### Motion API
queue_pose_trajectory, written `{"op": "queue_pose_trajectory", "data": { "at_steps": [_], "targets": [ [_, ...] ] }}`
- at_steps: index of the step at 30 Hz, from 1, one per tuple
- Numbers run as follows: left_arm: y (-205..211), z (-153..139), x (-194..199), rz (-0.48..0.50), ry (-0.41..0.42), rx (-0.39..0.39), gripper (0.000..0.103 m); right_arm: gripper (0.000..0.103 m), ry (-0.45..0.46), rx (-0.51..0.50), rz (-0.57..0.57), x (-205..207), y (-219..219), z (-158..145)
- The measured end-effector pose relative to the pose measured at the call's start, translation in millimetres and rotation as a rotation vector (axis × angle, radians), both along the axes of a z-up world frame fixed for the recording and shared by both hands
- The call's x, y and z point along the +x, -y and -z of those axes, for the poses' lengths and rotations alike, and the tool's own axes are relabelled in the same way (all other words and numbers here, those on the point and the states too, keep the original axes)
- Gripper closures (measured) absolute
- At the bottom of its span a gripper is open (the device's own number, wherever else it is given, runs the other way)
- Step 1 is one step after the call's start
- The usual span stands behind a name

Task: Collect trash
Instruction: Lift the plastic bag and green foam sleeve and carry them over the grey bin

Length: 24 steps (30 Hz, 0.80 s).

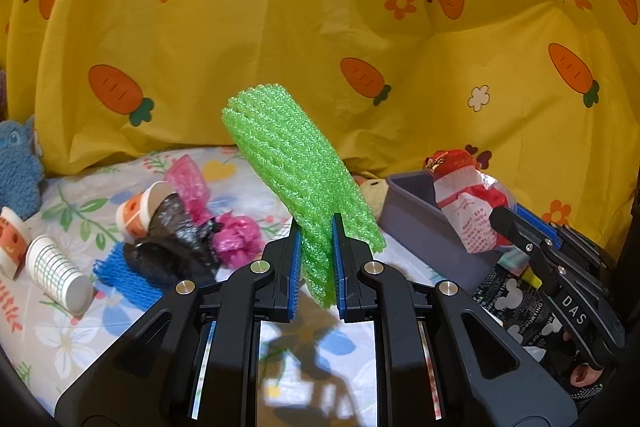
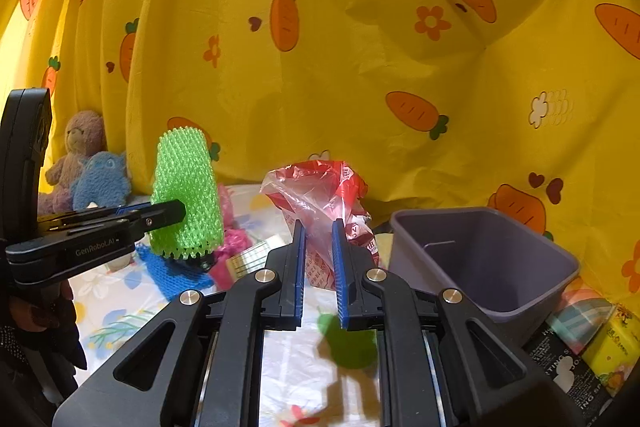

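My left gripper [image 1: 316,259] is shut on a green foam net sleeve [image 1: 296,163] and holds it raised above the floral sheet; it also shows in the right wrist view [image 2: 188,195]. My right gripper [image 2: 319,259] is shut on a red and clear plastic wrapper [image 2: 320,199], held up just left of the grey bin [image 2: 480,259]. In the left wrist view the wrapper [image 1: 468,203] hangs over the bin [image 1: 420,219]. More trash lies at the left: paper cups [image 1: 60,275], a black bag [image 1: 176,239], pink plastic [image 1: 236,235] and a blue net [image 1: 124,275].
A yellow carrot-print curtain [image 1: 320,27] closes off the back. Plush toys [image 2: 92,171] sit at the far left. Printed packs and a small yellow tin [image 2: 612,347] lie to the right of the bin.
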<state>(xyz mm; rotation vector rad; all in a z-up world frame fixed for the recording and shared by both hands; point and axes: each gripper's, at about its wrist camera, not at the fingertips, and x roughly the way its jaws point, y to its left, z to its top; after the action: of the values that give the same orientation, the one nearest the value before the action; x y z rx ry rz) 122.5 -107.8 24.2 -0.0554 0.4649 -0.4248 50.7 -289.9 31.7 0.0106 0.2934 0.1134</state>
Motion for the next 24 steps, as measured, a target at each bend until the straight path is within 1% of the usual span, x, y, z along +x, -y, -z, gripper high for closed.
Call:
{"op": "queue_pose_trajectory", "data": {
  "at_steps": [6, 12, 17, 24],
  "targets": [
    [51, -6, 21, 0.109, -0.013, -0.001, 0.090, 0.089, 0.036, 0.007, 0.145, 4, 48, -10],
    [109, -17, 33, 0.219, -0.002, 0.020, 0.090, 0.089, 0.040, 0.028, 0.273, 14, 86, -9],
    [146, -14, 47, 0.276, -0.008, 0.037, 0.090, 0.089, 0.018, 0.053, 0.328, 23, 106, -1],
    [181, -6, 65, 0.328, -0.027, 0.058, 0.090, 0.089, -0.006, 0.051, 0.353, 34, 115, 4]
  ]
}}
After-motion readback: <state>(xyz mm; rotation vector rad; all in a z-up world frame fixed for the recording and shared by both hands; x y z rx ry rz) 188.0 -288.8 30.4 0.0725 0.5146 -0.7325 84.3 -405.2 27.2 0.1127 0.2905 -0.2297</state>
